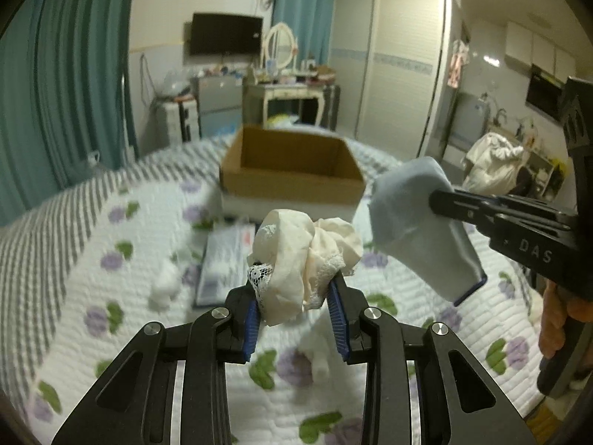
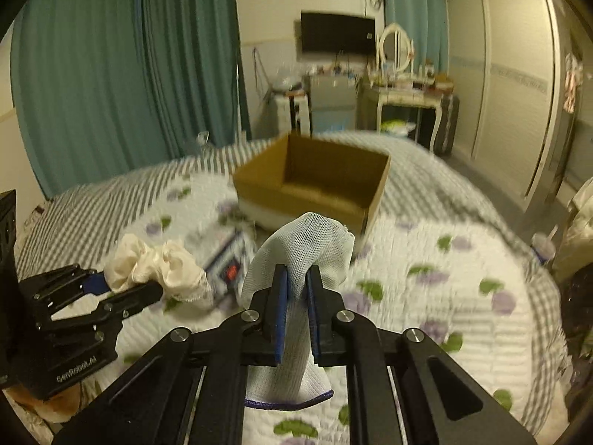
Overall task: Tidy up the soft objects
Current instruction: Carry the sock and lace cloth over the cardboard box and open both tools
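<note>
My left gripper [image 1: 296, 278] is shut on a cream lace-trimmed cloth [image 1: 296, 252] and holds it above the bed; it also shows in the right wrist view [image 2: 155, 267]. My right gripper [image 2: 296, 278] is shut on a pale blue sock [image 2: 307, 244], which hangs down between the fingers; the sock also shows in the left wrist view [image 1: 411, 215]. An open cardboard box [image 1: 292, 163] sits on the bed ahead of both grippers, and its inside looks bare [image 2: 315, 181].
The bed has a white quilt with purple flowers [image 1: 111, 259]. A flat printed packet [image 1: 226, 256] and small white soft items [image 1: 163, 285] lie on it before the box. A dressing table [image 1: 285, 89] and wardrobe [image 1: 400, 59] stand beyond.
</note>
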Demonstrator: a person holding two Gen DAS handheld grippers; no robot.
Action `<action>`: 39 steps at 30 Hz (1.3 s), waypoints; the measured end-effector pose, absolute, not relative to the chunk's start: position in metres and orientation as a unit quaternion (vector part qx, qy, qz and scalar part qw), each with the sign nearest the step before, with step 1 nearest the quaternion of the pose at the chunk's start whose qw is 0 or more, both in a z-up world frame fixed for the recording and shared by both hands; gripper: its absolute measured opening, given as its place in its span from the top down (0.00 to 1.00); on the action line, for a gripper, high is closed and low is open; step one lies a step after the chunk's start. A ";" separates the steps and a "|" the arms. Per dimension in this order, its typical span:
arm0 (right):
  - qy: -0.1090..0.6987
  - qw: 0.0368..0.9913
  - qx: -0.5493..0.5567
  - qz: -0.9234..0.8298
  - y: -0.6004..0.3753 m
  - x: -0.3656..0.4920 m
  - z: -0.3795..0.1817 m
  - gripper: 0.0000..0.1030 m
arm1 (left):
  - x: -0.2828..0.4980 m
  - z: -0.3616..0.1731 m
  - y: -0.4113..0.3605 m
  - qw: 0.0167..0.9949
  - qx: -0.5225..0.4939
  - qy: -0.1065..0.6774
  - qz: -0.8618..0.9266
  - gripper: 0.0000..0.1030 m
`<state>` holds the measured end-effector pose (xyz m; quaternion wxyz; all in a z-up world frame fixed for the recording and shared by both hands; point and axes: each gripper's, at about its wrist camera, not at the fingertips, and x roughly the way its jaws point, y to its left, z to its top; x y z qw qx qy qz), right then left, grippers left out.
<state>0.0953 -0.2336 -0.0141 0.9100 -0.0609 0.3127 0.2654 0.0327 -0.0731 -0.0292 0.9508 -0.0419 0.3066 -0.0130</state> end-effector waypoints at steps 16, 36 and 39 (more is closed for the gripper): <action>0.227 0.944 -0.048 0.236 -0.168 0.228 0.052 0.91 | 0.185 0.010 -0.048 0.965 0.000 0.262 -0.018 0.69; 0.287 0.936 -0.012 0.206 -0.183 0.311 -0.024 0.66 | 0.256 -0.040 -0.056 0.952 0.024 0.304 -0.011 0.30; 0.275 0.940 -0.013 0.200 -0.188 0.291 0.001 0.66 | 0.235 -0.014 -0.051 0.957 0.021 0.289 -0.011 0.30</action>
